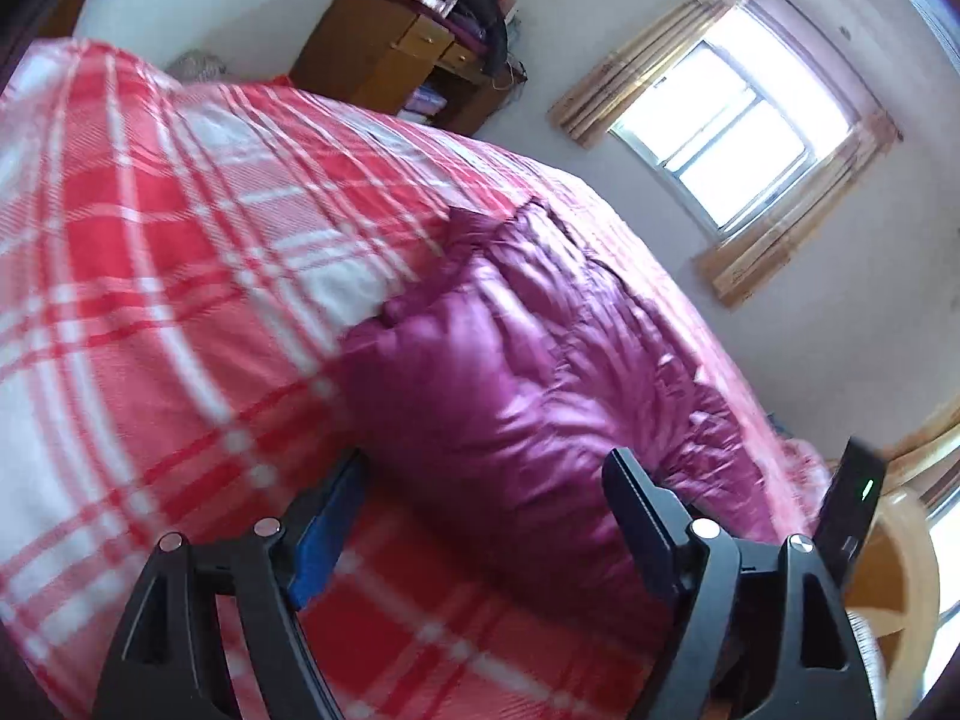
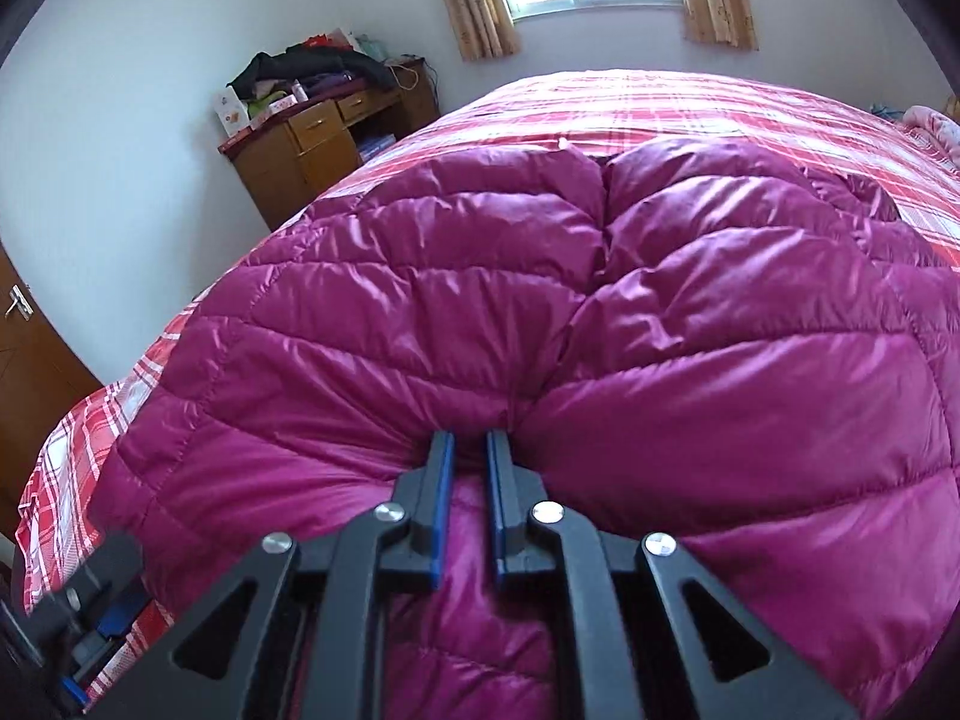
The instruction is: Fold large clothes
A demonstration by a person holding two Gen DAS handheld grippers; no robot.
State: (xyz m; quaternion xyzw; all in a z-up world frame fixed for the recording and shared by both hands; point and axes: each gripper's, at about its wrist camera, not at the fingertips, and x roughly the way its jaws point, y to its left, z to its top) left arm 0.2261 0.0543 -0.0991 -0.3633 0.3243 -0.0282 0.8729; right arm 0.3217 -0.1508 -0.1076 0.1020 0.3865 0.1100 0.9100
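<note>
- We are working on a puffy magenta jacket (image 2: 600, 300) that is lying spread on a bed covered by a red-and-white plaid sheet (image 1: 150, 300), with a wooden desk (image 2: 300, 144) and a curtained window (image 1: 732, 126) beyond it.
- Our right gripper (image 2: 468, 450) is pinching a gather of the jacket's near edge — the blue pads are sitting close together with the quilted cloth bunching around the tips.
- Our left gripper (image 1: 480, 516) is standing with its jaws spread wide; nothing is pressed between them, and the jacket's edge is lying between and just ahead of the two fingers, over the sheet.
- We are judging the step in hand as getting a second hold on the jacket, so that both hands can carry one part over in a fold.
- To do it well, we are aiming the left fingers at the jacket's edge alone, with one finger over the cloth and one sliding under — not catching the plaid sheet along with it.
- We are wanting a hold along the same edge as the right one, well apart from it, so the fold line is staying straight.
- The shell looks slick and the filling springy, so we are expecting a shallow pinch to slip; taking a deeper bite of cloth seems safer.
- The right hand is best keeping its pinch steady while the left one is closing, since tugging now could drag the jacket askew.
- The left view is blurred, so we cannot tell exactly which part of the jacket is nearest those fingers.
</note>
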